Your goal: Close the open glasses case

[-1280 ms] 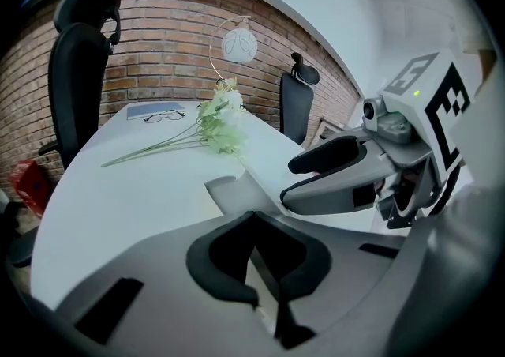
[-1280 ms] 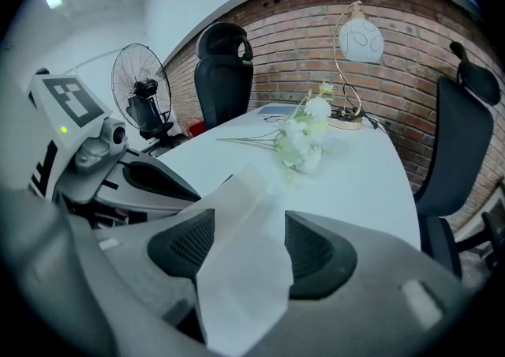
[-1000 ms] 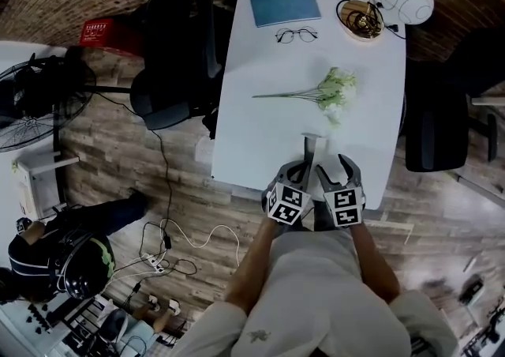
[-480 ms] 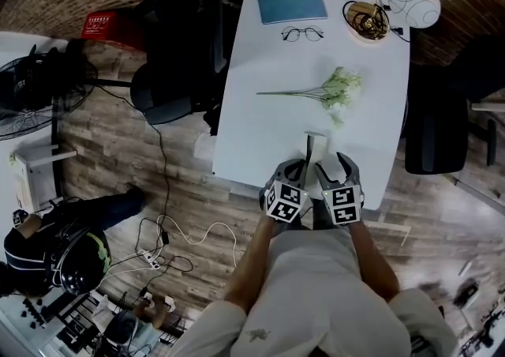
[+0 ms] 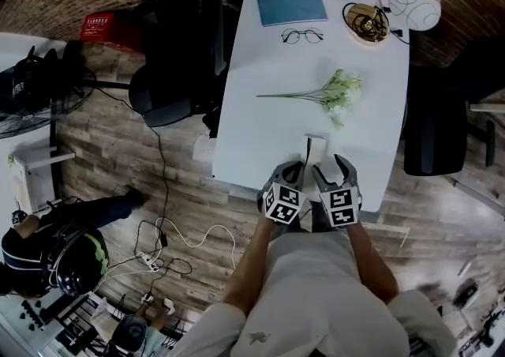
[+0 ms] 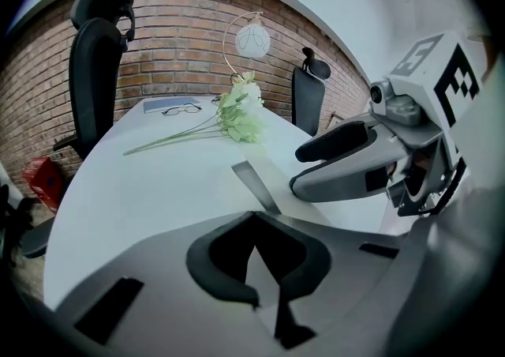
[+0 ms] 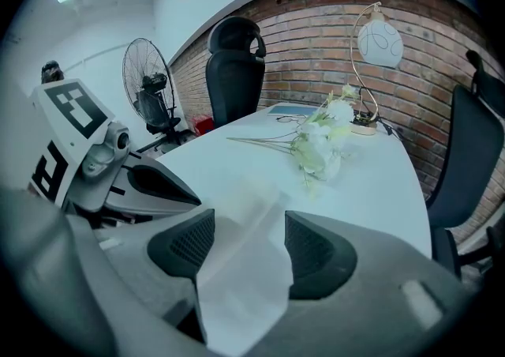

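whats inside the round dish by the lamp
A dark tangled coil, perhaps cord, fills the round tan dish; its floor beneath is covered, so anything under it is hidden.

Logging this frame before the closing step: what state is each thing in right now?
glasses case: open, not yet closed.
left gripper: shut on the case's grey edge.
right gripper: shut on the case's pale flap.
glasses: unfolded, lying outside the case.
blue notebook: closed.
flowers: lying flat.

Bare table [image 5: 260, 134] lies left of the flower sprig [image 5: 335, 91], which blocks the middle right
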A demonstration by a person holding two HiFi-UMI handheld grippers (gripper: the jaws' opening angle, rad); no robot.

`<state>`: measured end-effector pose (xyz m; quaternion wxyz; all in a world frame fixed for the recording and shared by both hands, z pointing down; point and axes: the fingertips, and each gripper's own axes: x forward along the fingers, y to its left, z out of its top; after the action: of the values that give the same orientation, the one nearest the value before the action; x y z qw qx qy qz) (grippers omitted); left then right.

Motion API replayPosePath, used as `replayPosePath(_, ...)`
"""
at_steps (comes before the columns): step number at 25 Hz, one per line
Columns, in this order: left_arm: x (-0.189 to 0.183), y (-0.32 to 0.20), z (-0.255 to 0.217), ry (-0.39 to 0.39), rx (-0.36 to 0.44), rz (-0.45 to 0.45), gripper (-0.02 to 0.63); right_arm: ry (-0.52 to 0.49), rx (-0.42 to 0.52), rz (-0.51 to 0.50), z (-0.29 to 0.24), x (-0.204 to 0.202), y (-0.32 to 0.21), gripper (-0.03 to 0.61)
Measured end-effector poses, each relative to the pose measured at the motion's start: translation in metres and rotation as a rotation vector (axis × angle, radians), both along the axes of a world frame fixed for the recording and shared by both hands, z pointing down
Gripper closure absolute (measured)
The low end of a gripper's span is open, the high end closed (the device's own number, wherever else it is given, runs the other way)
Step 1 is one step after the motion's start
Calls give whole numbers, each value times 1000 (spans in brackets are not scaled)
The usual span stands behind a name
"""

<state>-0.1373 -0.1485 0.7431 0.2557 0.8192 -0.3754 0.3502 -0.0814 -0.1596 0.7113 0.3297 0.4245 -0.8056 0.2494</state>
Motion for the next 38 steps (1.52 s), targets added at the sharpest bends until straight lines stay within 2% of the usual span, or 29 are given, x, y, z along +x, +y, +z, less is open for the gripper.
replayPosePath(31,-16,-2,18,-76,-31,16,611,13,-23,-8,7,-15,-3,298)
replayPosePath(38,-16,-4,18,-118,-15,42,611,8,-29,-11,10,-18,-4,298)
